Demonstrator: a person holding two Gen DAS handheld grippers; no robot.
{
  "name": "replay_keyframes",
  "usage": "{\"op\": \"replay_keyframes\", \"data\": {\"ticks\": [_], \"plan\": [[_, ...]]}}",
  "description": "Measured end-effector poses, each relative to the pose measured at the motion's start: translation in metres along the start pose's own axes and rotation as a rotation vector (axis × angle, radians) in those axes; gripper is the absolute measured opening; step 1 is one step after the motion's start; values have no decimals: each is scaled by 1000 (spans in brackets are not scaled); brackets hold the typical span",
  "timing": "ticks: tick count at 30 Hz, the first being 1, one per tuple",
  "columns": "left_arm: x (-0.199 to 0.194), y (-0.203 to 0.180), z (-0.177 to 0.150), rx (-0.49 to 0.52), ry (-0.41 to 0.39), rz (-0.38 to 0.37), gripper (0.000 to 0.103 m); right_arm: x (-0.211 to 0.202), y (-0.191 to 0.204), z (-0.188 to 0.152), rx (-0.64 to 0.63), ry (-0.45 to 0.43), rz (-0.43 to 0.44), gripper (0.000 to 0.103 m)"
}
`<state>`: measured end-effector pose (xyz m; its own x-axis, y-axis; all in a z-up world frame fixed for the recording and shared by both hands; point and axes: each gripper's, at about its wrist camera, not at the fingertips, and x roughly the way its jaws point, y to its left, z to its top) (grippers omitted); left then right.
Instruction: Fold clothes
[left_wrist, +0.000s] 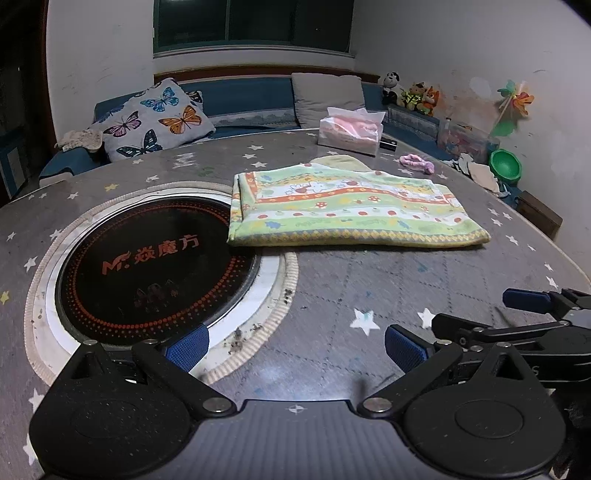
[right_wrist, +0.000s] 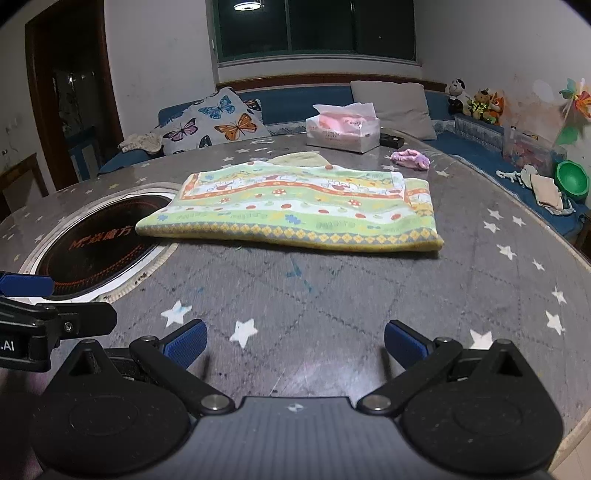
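Observation:
A folded green, yellow and orange patterned cloth (left_wrist: 347, 206) lies flat on the round grey star-print table (left_wrist: 332, 295); it also shows in the right wrist view (right_wrist: 295, 210). Its left end overlaps the rim of the inset black cooktop (left_wrist: 155, 273). My left gripper (left_wrist: 295, 347) is open and empty, low over the table, well short of the cloth. My right gripper (right_wrist: 295, 345) is open and empty, also short of the cloth. The right gripper shows at the right edge of the left wrist view (left_wrist: 535, 314); the left gripper shows at the left edge of the right wrist view (right_wrist: 29, 291).
A tissue box (left_wrist: 351, 134) and a pink scrunchie (left_wrist: 417, 162) sit on the far side of the table. Behind it is a blue sofa with a butterfly cushion (left_wrist: 155, 118), a grey cushion (left_wrist: 328, 96) and plush toys (left_wrist: 410, 94). A green bowl (left_wrist: 506, 164) lies at right.

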<state>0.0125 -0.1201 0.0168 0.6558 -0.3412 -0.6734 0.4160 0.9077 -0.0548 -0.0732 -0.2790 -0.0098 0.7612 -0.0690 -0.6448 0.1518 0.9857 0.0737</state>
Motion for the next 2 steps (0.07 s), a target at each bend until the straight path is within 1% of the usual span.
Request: {"op": "replay_keyframes", "data": {"ticks": [2], "plan": [[-3, -2, -1, 8, -10, 3, 103, -1, 1, -1, 0, 0, 1, 103]]}}
